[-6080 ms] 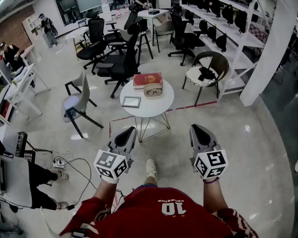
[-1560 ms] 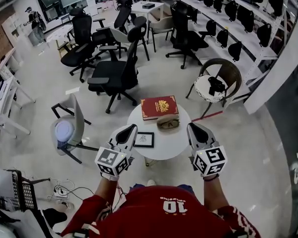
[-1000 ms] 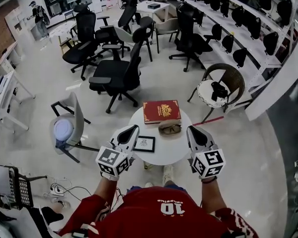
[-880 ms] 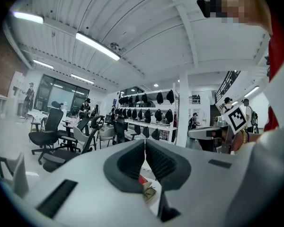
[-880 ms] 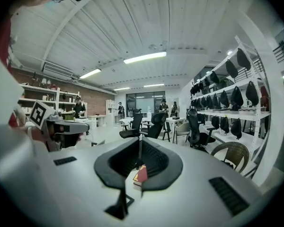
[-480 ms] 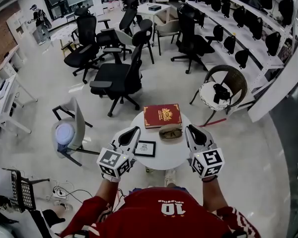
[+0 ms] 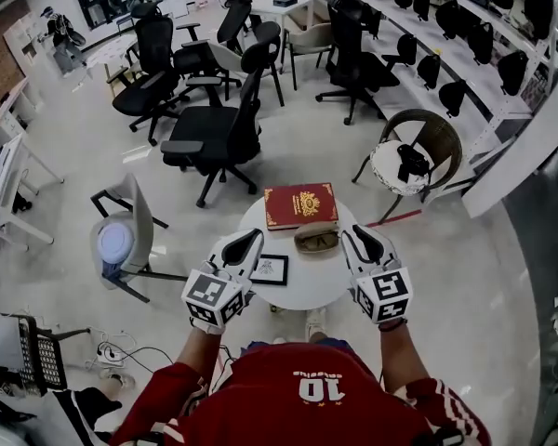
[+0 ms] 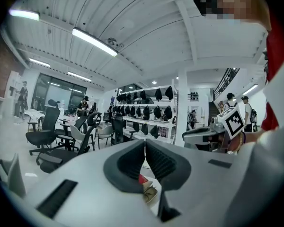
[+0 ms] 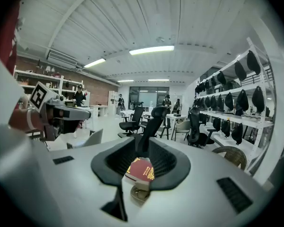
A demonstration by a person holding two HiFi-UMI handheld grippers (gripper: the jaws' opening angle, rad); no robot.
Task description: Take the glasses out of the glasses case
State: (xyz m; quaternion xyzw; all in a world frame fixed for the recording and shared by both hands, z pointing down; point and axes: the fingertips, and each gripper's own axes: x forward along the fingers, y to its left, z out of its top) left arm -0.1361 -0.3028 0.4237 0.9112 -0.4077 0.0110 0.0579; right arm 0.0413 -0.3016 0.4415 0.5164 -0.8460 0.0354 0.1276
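While both tools hang low over the round worktop (image 7: 302,289), the glasses case (image 7: 316,230) sits right of its centre. It's a tan oval shell lying open, with dark lens shapes inside that look like the glasses (image 7: 316,241). Red book (image 7: 300,204) with gold print lies just beside it at 12 o'clock; can't tell if they touch. Small picture frame (image 7: 270,268) lies at the case's 8 o'clock, apart.

Left tool (image 8: 145,143) is at the case's 9 o'clock, clenched, tips touching, nothing in them. Right tool (image 9: 142,148) is at 3 o'clock, near the case, jaws slightly parted, gripping nothing.

Head view alone gives the picture frame and the full layout. Gripper views show only book and case through the jaw gaps, case nearer than book, plus the opposite tool with its marker cube off to the side. Glasses detail unreadable there.
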